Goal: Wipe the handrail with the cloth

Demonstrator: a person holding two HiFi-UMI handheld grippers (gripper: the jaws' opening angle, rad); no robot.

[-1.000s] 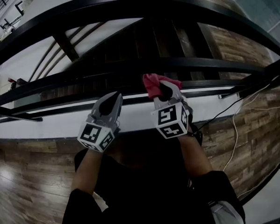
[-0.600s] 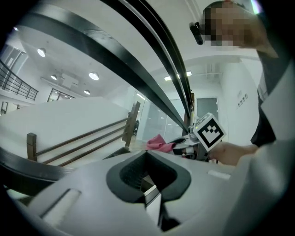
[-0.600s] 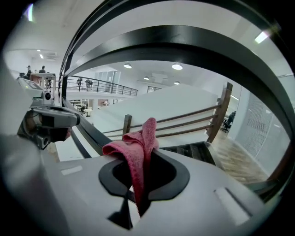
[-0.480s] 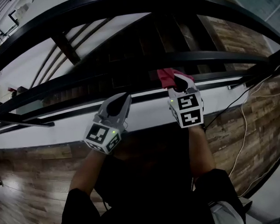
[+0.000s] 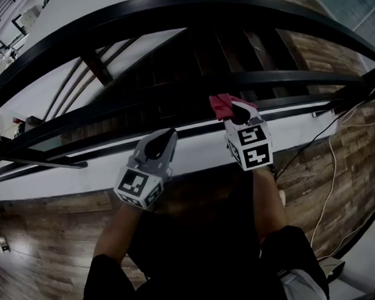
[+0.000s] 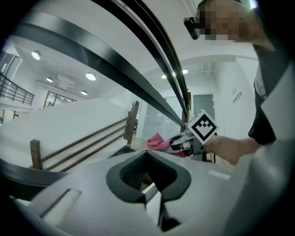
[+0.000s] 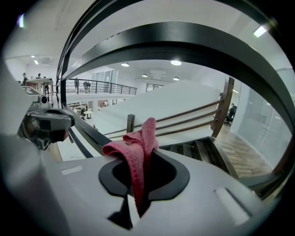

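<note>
A broad black handrail arches across the top of the head view, with thinner black rails below it. My right gripper is shut on a pinkish-red cloth, whose bunched end lies against the lowest rail; whether it touches I cannot tell. In the right gripper view the cloth hangs out of the closed jaws under the handrail. My left gripper is to the left, shut with nothing in it. Its own view shows my left gripper, the handrail and the cloth.
Dark stair treads descend beyond the rails. A white ledge runs under the lowest rail, with wood flooring below. White and black cables trail across the floor at the right. A wooden post stands by the stairs.
My right gripper has carried the cloth to the right and slightly up along the lowest rail. The left gripper has shifted a little right. In the last half second, hardly anything moved.
</note>
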